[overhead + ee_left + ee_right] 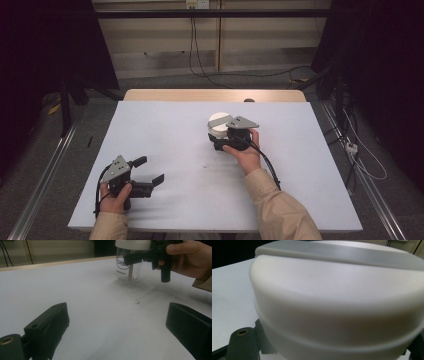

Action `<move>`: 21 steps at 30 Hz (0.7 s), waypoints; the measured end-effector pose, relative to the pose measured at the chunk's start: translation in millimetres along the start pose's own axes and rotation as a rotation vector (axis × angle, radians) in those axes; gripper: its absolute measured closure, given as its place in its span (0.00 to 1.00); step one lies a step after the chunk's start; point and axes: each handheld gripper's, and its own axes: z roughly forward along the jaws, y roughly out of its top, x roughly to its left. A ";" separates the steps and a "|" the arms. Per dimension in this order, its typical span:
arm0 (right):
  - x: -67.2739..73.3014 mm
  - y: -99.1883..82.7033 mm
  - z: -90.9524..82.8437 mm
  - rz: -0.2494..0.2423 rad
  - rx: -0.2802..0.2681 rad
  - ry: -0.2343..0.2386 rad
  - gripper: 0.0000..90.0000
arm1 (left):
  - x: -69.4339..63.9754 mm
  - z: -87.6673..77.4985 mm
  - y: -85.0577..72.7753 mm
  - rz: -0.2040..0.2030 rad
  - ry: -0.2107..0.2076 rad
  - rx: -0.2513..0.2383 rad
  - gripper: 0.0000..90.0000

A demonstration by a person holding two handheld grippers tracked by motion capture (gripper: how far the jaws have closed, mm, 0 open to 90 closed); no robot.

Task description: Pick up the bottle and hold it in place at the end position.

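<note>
At frame centre the white jar lid [219, 120] is clamped by the right hand-held gripper [223, 136], likely for unscrewing, while the left hand-held gripper [149, 171] is held spread apart at lower left.

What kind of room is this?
Probably a lab or recording studio, not a home: a table under a plain white sheet, black curtains at both sides, loose cables on the floor, and metal rails beside the table.

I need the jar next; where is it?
The jar stands right of the table's centre in the high view, with the right gripper at its lid.
</note>
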 end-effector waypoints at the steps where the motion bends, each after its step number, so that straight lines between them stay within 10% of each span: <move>1: -0.4 -0.2 0.5 0.004 0.000 -0.002 0.21 | -0.1 0.0 0.0 -0.001 0.000 0.000 0.05; 21: 2.1 -5.3 8.6 0.010 0.006 0.006 0.21 | 0.0 0.1 0.1 -0.002 0.001 -0.002 0.05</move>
